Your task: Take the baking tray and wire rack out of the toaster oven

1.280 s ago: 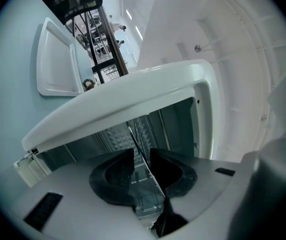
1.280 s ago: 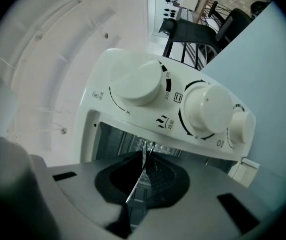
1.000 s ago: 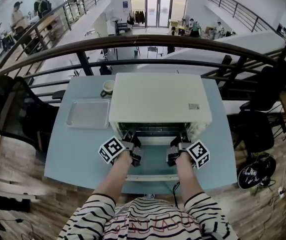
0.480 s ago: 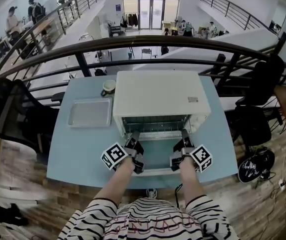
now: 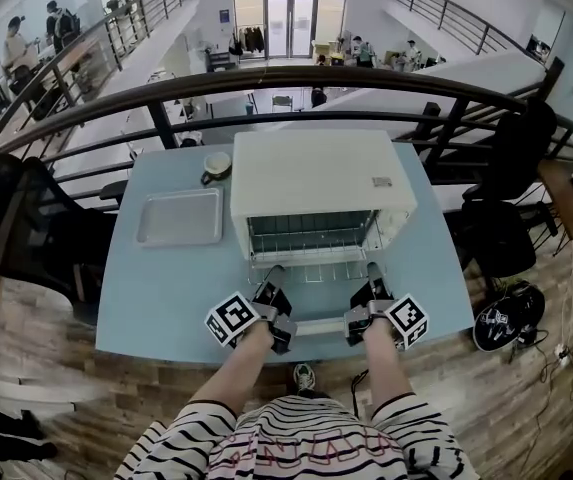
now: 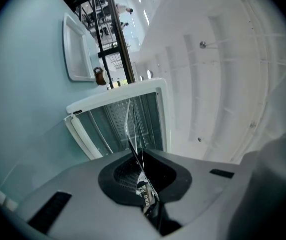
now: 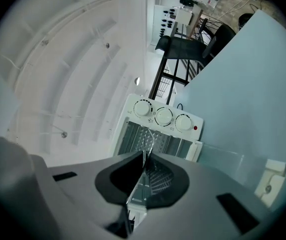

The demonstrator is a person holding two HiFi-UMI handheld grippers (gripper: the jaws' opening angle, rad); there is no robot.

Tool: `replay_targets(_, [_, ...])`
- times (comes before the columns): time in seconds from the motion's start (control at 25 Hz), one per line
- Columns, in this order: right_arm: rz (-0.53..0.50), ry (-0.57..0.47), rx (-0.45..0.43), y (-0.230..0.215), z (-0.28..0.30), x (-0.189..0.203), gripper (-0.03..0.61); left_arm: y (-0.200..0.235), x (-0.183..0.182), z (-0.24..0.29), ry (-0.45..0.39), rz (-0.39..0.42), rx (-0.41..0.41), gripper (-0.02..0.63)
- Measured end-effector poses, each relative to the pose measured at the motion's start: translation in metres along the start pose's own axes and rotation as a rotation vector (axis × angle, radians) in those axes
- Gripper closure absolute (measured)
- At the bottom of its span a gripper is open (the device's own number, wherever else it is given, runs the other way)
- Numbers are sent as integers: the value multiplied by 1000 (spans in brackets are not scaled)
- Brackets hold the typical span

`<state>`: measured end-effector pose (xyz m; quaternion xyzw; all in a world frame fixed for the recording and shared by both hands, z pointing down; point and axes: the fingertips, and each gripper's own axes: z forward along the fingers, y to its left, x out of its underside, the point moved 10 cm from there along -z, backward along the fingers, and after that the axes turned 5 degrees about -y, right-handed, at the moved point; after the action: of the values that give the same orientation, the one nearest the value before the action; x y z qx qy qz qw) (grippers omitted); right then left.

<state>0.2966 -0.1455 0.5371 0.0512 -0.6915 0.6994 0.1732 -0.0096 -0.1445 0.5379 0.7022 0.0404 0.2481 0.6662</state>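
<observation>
- At the toaster oven (image 5: 311, 173) mouth, left gripper (image 5: 272, 273) and right gripper (image 5: 371, 270) each pinch the wire rack (image 5: 316, 268); baking tray (image 5: 179, 217) already out.
- Next: draw it out level.

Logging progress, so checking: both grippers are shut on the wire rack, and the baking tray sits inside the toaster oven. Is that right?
Not quite. The baking tray lies out on the table, to the left of the toaster oven, as the head view shows. The rest holds: the left gripper and right gripper are each shut on the wire rack.
</observation>
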Motion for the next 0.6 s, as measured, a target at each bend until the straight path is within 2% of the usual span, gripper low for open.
replay_targets(0.6, [1,-71,13,3,-75,31,541,3,5,-58,88,-11,54,589])
